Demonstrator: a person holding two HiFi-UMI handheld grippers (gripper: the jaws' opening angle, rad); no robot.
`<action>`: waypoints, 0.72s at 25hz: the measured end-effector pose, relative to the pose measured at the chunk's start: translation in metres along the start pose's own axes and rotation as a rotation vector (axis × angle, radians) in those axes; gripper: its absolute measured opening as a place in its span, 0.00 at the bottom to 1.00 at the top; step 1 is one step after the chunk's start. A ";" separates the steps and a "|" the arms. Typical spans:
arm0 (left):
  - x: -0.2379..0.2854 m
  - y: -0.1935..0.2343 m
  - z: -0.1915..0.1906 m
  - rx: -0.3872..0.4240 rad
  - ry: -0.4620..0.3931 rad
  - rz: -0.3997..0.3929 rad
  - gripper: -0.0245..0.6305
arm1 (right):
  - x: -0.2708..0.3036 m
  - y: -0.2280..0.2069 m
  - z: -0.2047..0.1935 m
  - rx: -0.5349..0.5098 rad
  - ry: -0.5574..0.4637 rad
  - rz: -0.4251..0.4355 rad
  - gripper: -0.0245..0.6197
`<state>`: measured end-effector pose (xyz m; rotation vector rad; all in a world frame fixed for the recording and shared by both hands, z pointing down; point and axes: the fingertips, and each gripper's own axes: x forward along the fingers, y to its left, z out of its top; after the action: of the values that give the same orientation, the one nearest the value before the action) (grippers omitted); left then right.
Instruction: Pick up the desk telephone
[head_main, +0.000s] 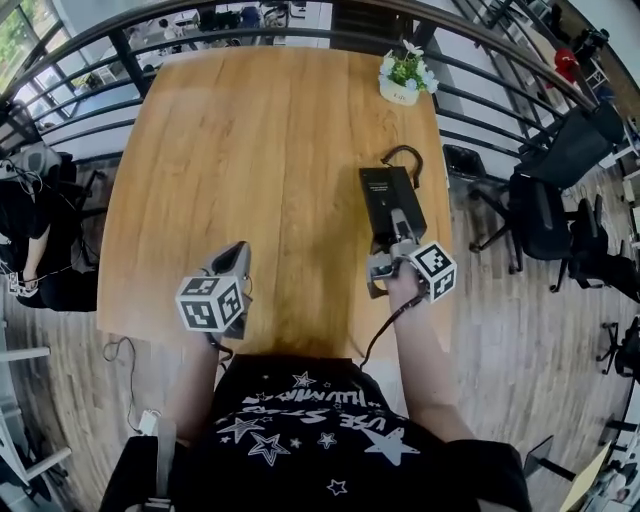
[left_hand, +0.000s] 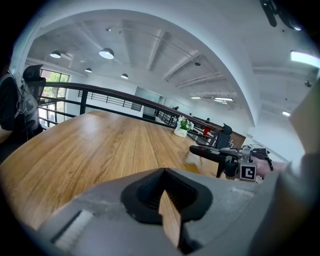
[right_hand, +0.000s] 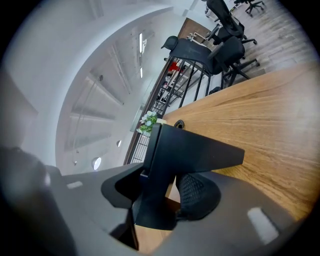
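My right hand-held gripper (head_main: 398, 235) is clamped on the desk telephone (head_main: 388, 195), on my side of the potted plant (head_main: 405, 75). It looks raised off the surface (head_main: 250, 150), so the pickup seems almost done. My left hand-held gripper (head_main: 238, 256) is closed and empty.

**Shirt Lettering Showing, None of It Reading Clearly**

In the head view, white lettering is running among printed stars across the person's black T-shirt (head_main: 300, 425). It is lying upside down and is too warped to spell out. The cube at the person's left (head_main: 211, 303) and the cube at the right (head_main: 434, 270) are carrying black-and-white square markers, which are patterns rather than words.
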<state>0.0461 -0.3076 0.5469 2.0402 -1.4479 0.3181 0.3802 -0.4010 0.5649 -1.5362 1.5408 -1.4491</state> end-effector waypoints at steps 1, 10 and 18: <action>-0.001 0.000 -0.001 0.006 0.000 -0.008 0.04 | -0.005 0.002 -0.003 0.000 -0.002 0.006 0.34; -0.024 0.005 0.002 0.062 -0.023 -0.090 0.04 | -0.047 0.022 -0.041 0.037 -0.035 0.040 0.34; -0.044 0.035 0.005 0.120 0.005 -0.188 0.04 | -0.081 0.034 -0.097 0.064 -0.093 0.020 0.35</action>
<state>-0.0025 -0.2846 0.5322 2.2507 -1.2483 0.3386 0.2975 -0.3033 0.5375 -1.5244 1.4375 -1.3823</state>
